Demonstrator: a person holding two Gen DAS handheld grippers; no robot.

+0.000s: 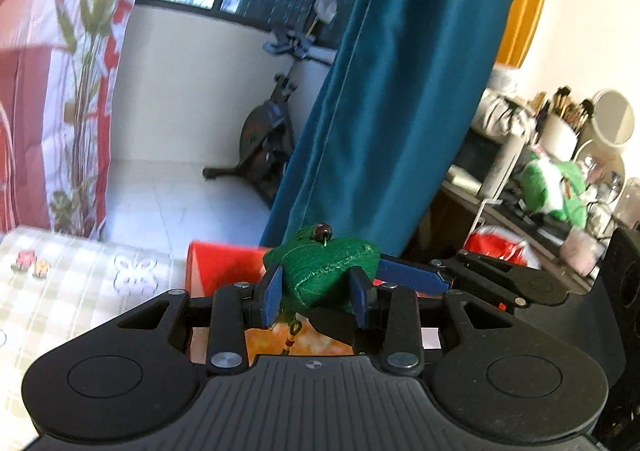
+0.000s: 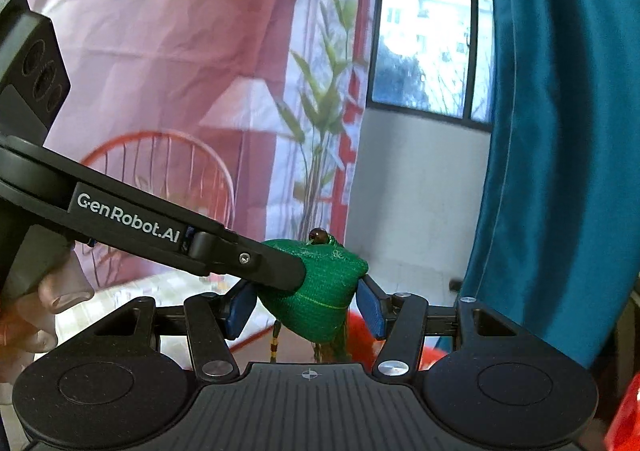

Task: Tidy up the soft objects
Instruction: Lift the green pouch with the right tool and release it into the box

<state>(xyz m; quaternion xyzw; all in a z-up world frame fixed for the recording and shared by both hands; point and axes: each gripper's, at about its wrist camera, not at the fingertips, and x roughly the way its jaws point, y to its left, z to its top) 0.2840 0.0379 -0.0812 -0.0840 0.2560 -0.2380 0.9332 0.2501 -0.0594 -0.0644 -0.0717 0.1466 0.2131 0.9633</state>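
A small green fabric pouch (image 1: 324,275) with a dark bead on top and a beaded tassel below is held in the air. My left gripper (image 1: 316,293) is shut on it, blue pads pressing both sides. In the right wrist view the same green pouch (image 2: 320,291) sits between my right gripper's (image 2: 306,309) blue pads; the left pad touches it and the right pad stands slightly off it. The left gripper's finger (image 2: 256,263) reaches in from the left onto the pouch. The right gripper's arm (image 1: 500,279) shows behind the pouch in the left wrist view.
A red bin (image 1: 224,267) lies below the pouch, beside a checked bedcover (image 1: 80,283). A teal curtain (image 1: 392,91) hangs behind. A cluttered desk (image 1: 540,191) with a green plush stands at right. A red wire chair (image 2: 160,171) and a pink floral curtain (image 2: 180,31) are at left.
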